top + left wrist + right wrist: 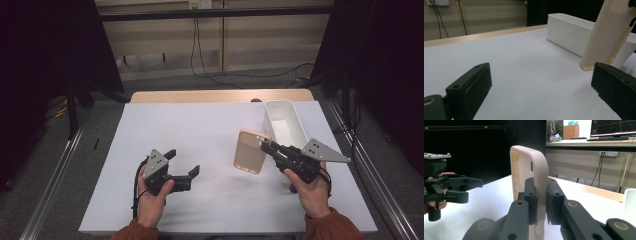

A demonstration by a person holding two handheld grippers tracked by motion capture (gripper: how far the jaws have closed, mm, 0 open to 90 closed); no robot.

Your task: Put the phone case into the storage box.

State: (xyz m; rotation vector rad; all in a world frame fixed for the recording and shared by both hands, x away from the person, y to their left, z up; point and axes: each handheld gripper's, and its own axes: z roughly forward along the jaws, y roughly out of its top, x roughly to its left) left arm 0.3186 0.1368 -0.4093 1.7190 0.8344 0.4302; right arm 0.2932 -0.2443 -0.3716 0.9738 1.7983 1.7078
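Note:
A beige phone case [250, 150] hangs above the white table cover, pinched at one edge by my right gripper [266, 145], which is shut on it. Its own view has both black jaws pressed on the case's wall [534, 172], the case standing upright between them. My left gripper [182, 162] is at the lower left of the table, held in a hand, jaws wide open with nothing between them. From the left gripper view the case [610, 32] is tilted ahead to the right, beyond the left gripper [541, 87].
A long white rectangular bin [285, 125] stands on the right side of the table, just behind the case and the right gripper. White cover [210, 125] spans the table, with wooden edge [220, 96] at the back. Black curtains flank both sides.

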